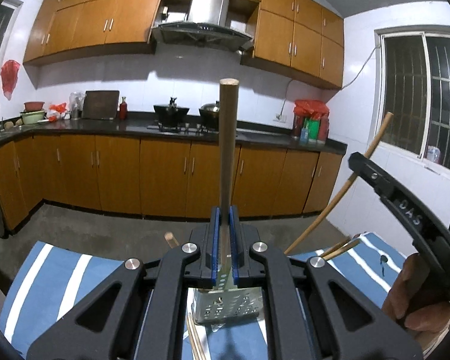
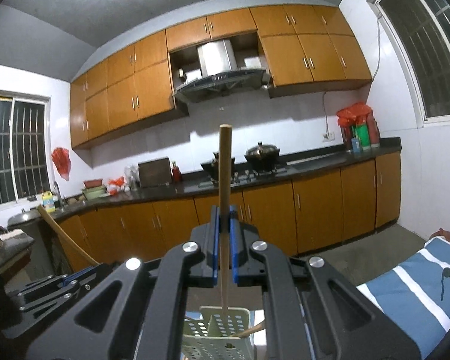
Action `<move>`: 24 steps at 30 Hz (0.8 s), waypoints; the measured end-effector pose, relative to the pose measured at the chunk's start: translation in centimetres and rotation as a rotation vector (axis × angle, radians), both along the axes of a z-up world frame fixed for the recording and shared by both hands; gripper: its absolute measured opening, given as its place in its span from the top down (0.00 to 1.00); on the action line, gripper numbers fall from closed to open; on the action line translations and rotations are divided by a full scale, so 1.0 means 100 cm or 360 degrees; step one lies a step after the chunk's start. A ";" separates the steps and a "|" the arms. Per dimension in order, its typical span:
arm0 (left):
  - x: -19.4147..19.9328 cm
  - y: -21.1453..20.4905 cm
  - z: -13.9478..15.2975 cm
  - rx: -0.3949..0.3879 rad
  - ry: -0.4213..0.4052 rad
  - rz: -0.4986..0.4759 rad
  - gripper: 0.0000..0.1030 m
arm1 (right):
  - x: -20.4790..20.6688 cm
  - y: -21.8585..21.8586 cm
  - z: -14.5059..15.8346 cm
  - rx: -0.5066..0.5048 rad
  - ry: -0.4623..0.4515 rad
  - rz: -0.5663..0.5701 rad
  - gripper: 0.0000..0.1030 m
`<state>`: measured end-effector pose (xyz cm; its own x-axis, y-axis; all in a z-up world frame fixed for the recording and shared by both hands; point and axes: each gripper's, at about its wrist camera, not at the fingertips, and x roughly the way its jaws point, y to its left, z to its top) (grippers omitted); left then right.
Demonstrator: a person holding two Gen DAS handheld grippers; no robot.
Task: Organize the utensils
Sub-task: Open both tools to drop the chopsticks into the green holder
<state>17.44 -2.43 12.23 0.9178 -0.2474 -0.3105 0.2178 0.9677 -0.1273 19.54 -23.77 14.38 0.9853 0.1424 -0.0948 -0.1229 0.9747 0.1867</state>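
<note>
My left gripper point(image 1: 225, 214) is shut on a utensil with a thick round wooden handle point(image 1: 228, 138) that stands upright between the blue pads. Right under it sits the perforated pale-green utensil holder point(image 1: 228, 306) on the blue striped cloth point(image 1: 54, 273). My right gripper point(image 2: 224, 214) is shut on a thin wooden chopstick point(image 2: 225, 174), whose lower end reaches down into the holder point(image 2: 225, 327). In the left wrist view the right gripper point(image 1: 357, 162) shows at the right, holding the slanted chopstick point(image 1: 333, 204). The left gripper point(image 2: 72, 279) and its handle point(image 2: 60, 234) appear low left in the right wrist view.
More chopsticks point(image 1: 340, 247) and a wooden handle end point(image 1: 171, 238) stick up near the holder. A small dark spoon point(image 2: 445, 274) lies on the cloth point(image 2: 420, 288). Beyond the bare floor run orange cabinets and a dark counter point(image 1: 135, 127) with pots and a stove.
</note>
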 end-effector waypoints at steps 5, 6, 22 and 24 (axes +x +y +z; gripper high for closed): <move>0.009 0.003 -0.018 -0.0018 0.0096 -0.0003 0.93 | 0.014 0.002 -0.023 0.0001 0.0147 0.0023 0.87; 0.010 0.005 -0.019 -0.0022 0.0103 0.0000 0.93 | 0.013 -0.001 -0.025 0.0003 0.0150 0.0018 0.85; -0.034 0.032 0.001 -0.0086 0.0016 0.0087 0.66 | -0.063 -0.042 -0.034 -0.0049 0.0198 -0.0057 0.73; -0.042 0.041 -0.010 -0.0066 0.0058 0.0127 0.62 | -0.068 -0.048 -0.058 -0.0100 0.0323 -0.0088 0.73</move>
<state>13.25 1.64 11.21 0.9234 -0.1877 -0.3349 0.1350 0.9754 -0.1743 12.76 -28.61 8.56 0.9512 0.0764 -0.2990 -0.0352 0.9894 0.1409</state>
